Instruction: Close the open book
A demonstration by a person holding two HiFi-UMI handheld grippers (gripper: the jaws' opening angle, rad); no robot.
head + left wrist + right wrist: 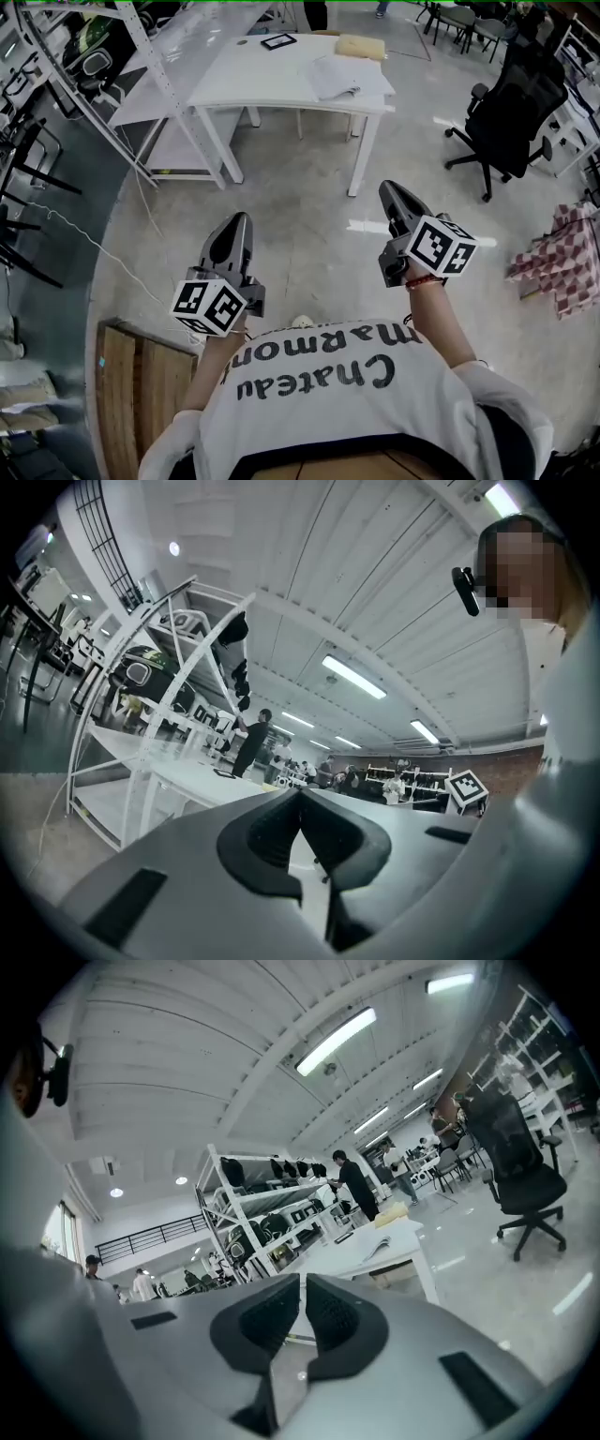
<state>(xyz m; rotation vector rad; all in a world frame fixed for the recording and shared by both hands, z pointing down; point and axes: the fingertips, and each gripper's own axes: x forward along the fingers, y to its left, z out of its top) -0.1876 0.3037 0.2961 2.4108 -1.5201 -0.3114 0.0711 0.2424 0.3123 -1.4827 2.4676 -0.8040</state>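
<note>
The open book (342, 75) lies with its pages spread on the right part of a white table (281, 89), well ahead of me across the floor. In the right gripper view the book (377, 1245) shows small on that table (361, 1260). Both grippers are held out over bare floor, far short of the table. My left gripper (238, 219) is shut with nothing between its jaws, its tips meeting in its own view (300, 790). My right gripper (388, 189) is shut and empty too, and in its own view the right gripper (303, 1279) points toward the table.
A black tablet (278, 41) and a beige pad (361, 45) lie at the table's far side. Metal shelving (141, 84) stands to the left, a black office chair (511, 108) to the right, a checked cloth (562, 267) further right, and a wooden crate (141, 384) by my left side. People stand in the background.
</note>
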